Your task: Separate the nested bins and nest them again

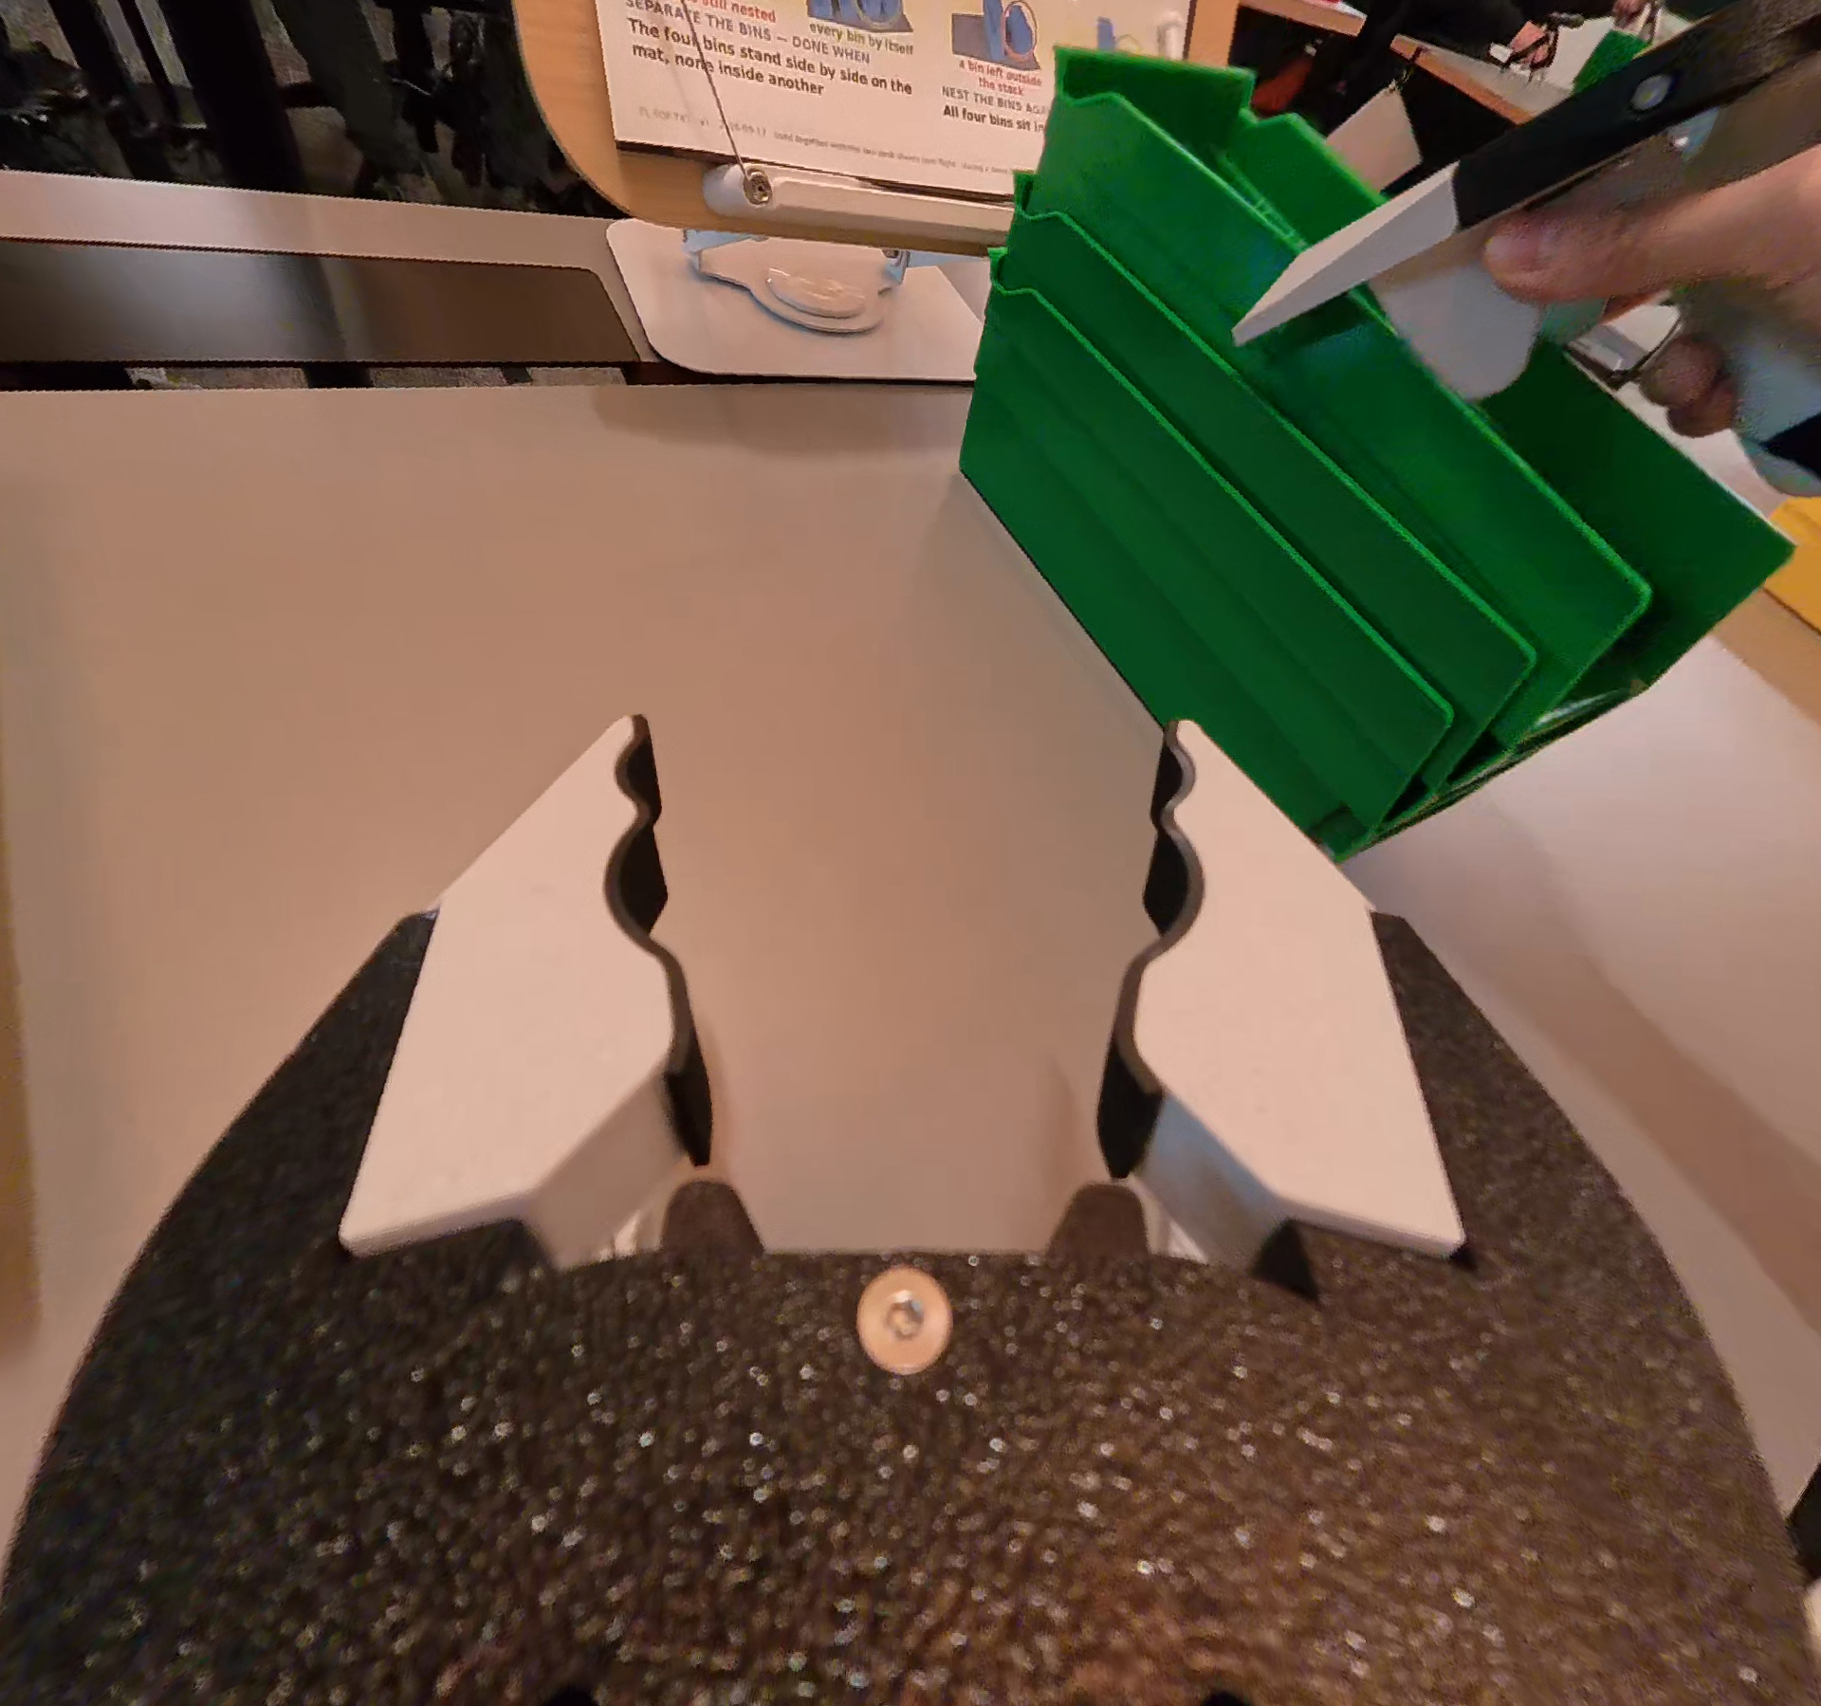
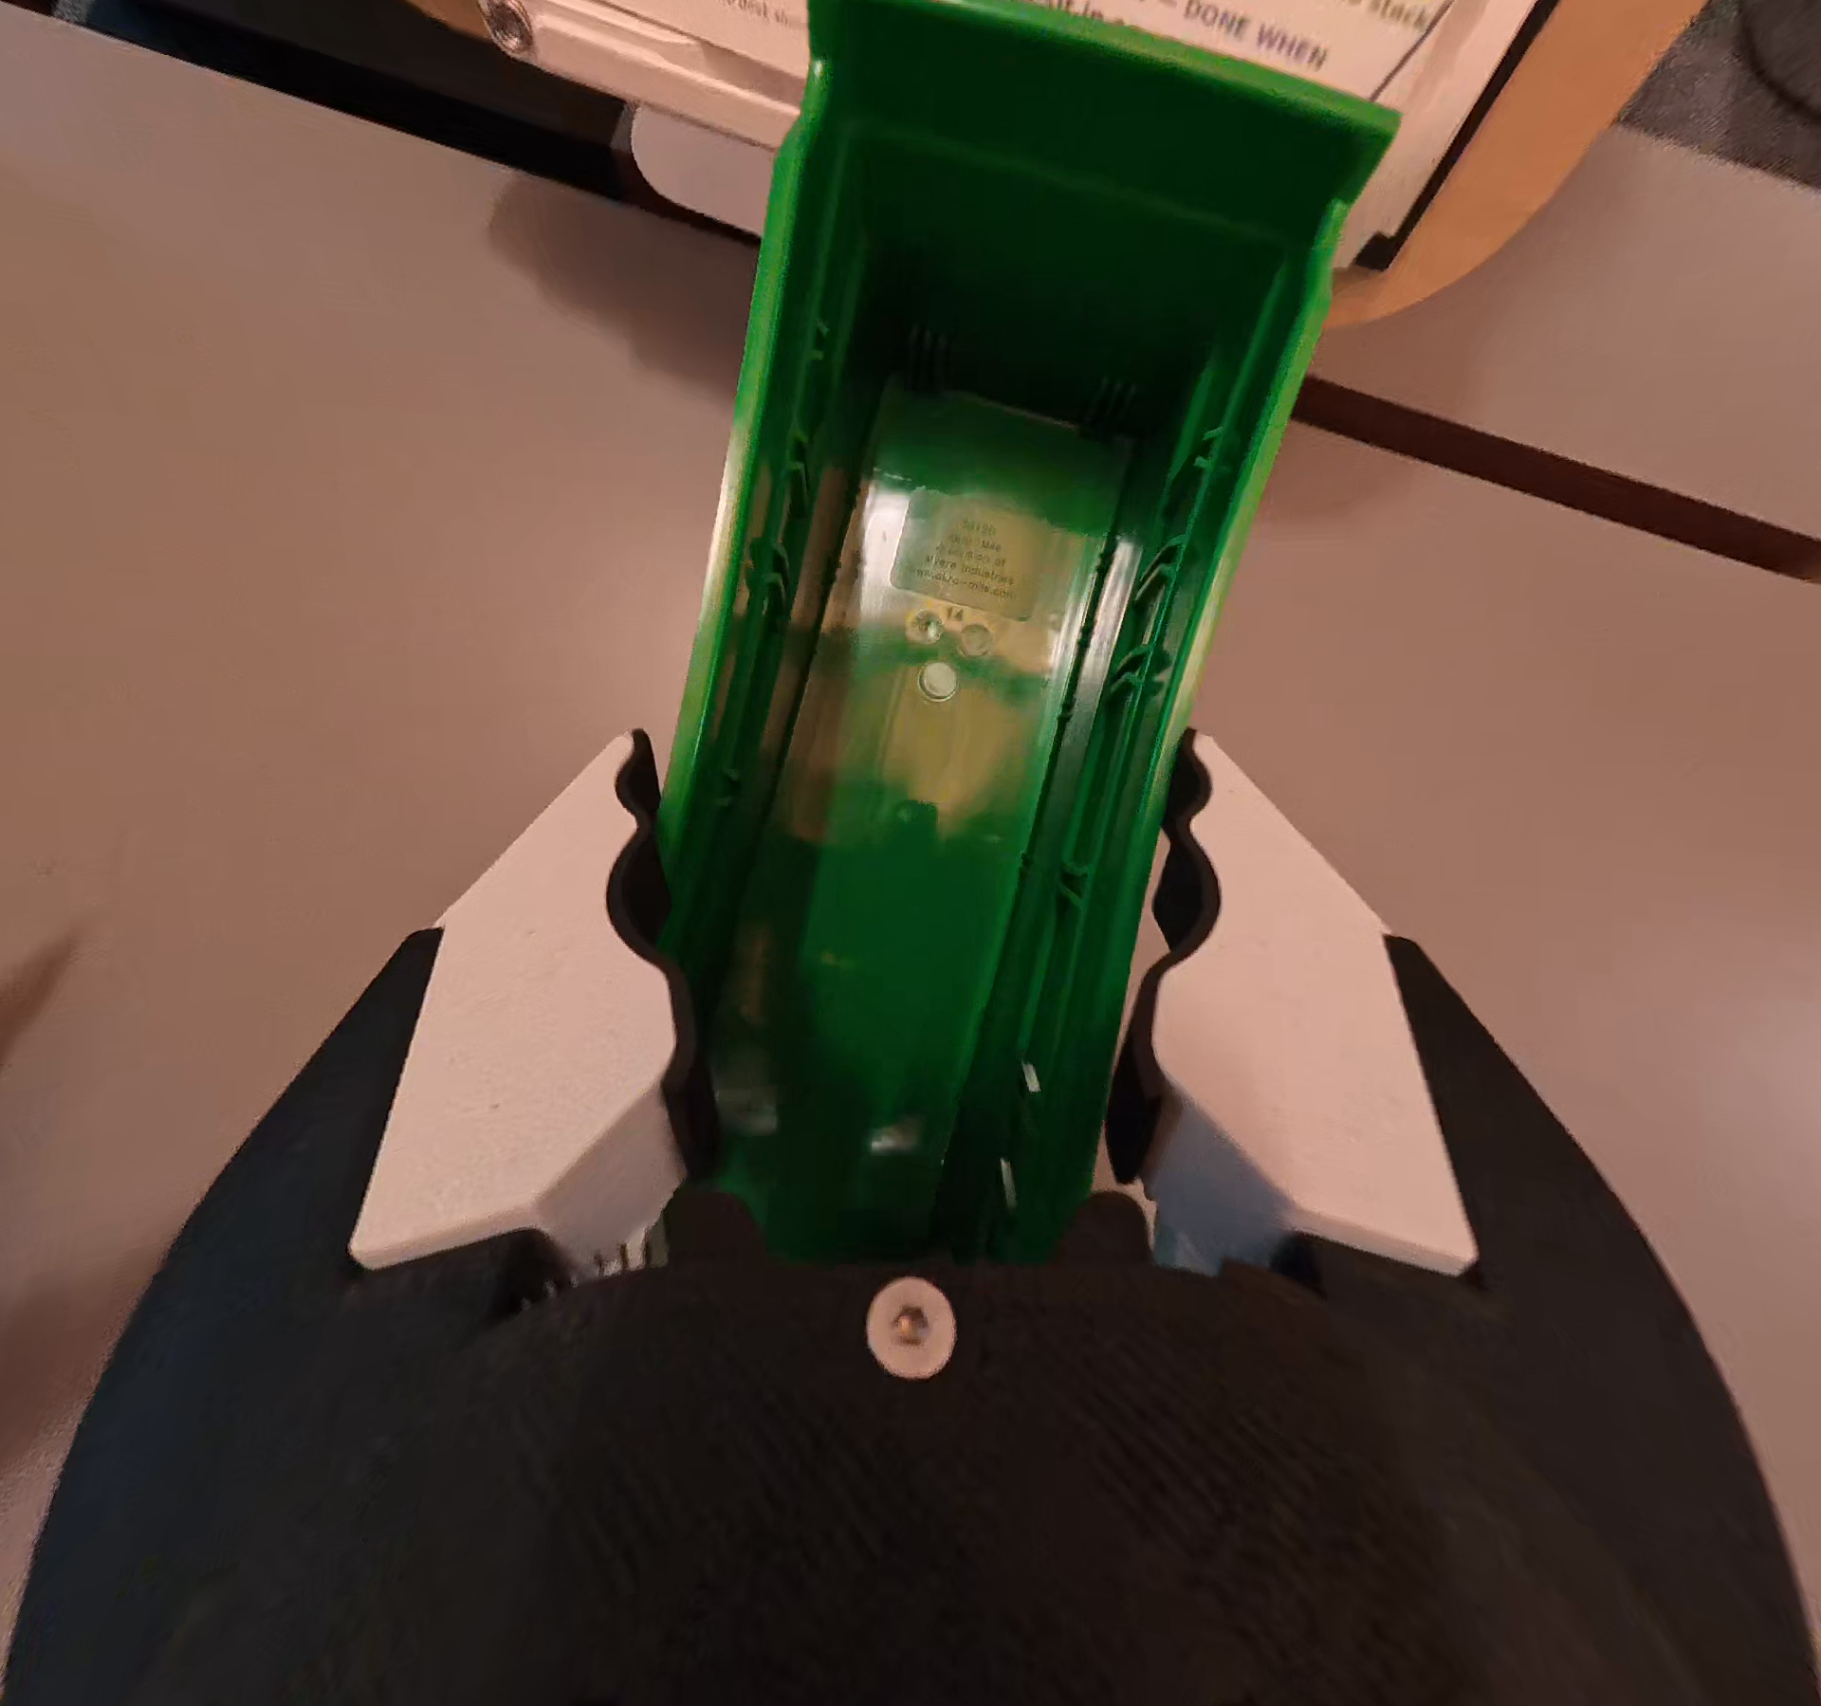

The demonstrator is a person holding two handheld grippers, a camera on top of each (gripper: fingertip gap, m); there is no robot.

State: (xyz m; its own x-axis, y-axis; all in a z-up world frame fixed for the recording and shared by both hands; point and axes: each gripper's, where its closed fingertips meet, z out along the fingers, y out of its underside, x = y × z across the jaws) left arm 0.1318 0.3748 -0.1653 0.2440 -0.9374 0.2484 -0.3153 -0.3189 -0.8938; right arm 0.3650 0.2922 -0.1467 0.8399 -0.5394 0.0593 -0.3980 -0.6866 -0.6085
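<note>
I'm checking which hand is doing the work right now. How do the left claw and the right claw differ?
The left claw is open with nothing between its fingers; the right claw is shut on the stack of green bins. The left claw hangs over bare table, apart from the bins; the right claw holds the stack tilted above the table. Both have white fingers with black wavy pads.

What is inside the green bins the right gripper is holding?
The innermost of the nested green bins is empty: only a sticker on its glossy floor. The right gripper spans its sides. What lies between the nested shells is covered.
</note>
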